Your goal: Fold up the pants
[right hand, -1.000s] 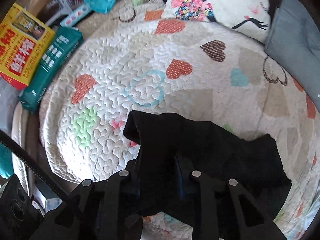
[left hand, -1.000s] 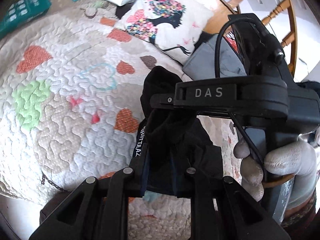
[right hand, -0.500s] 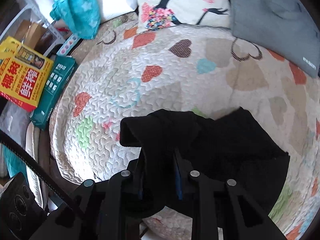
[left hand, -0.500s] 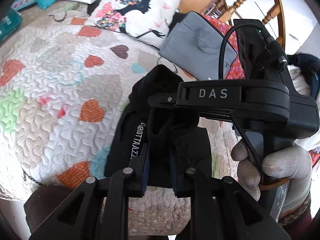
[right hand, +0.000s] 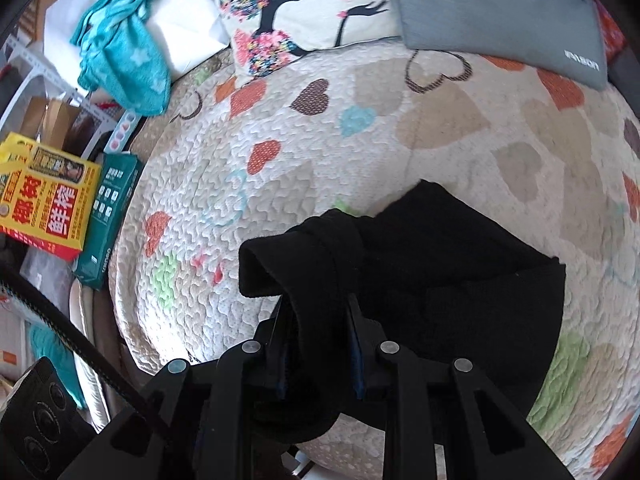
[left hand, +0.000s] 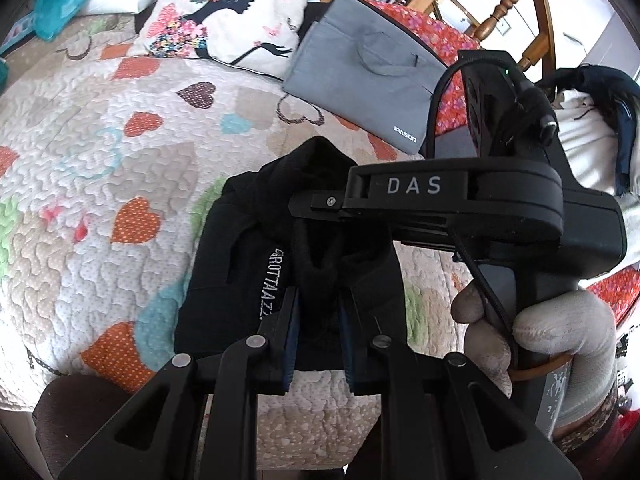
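Over the heart-patterned quilt [left hand: 120,184], left wrist view: the left gripper [left hand: 316,308] has its fingers clamped on bunched black pants [left hand: 240,264] (white lettering showing), the right gripper [left hand: 320,204] pinching them beyond. Right wrist view: the right gripper [right hand: 316,312] grips the pants [right hand: 460,280], which drape onto the quilt [right hand: 460,140].

Two close wrist views down onto one quilt [left hand: 100,184] — pants [right hand: 440,272] shared
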Demonstrator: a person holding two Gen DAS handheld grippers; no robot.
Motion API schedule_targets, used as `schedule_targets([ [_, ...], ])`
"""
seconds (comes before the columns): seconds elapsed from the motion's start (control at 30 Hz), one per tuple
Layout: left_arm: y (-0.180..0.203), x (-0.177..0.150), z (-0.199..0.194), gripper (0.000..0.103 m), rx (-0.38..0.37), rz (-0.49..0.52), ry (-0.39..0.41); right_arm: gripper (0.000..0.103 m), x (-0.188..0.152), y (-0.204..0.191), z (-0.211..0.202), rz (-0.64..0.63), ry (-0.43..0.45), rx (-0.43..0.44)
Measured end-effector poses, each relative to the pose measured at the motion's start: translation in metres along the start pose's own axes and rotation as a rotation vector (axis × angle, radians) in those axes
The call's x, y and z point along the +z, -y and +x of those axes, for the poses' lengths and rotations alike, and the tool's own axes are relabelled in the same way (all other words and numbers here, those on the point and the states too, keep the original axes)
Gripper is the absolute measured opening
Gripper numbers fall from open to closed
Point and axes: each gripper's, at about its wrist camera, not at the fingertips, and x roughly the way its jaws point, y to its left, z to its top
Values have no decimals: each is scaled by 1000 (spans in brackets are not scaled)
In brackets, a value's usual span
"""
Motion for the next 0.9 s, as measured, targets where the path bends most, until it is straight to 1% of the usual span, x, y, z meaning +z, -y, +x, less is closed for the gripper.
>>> schedule_targets([
  [0.33,21,-2,19,18,-7,22,-45,25,-9,36,-7,68,16,22],
  [0.6,42,-5,47,18,-10,31,-94,25,-18,73,-16,134,33,31],
  [0.63,44,-5,50,18,-24,38,-101,21,-20,78,-17,142,34,31],
  [0.7,51,-5,58,18,-25,40,-117,21,-22,87,-19,156,37,30],
  [0.8,59,-5,68,18,-19,55,-131,16,-26,101,-22,171,40,23],
  [0.83,62,-6,71,18,-13,64,-135,10,-27,105,-22,174,42,14],
  [0.9,69,-7,79,18,-7,83,-141,6,-29,114,-24,185,46,7],
])
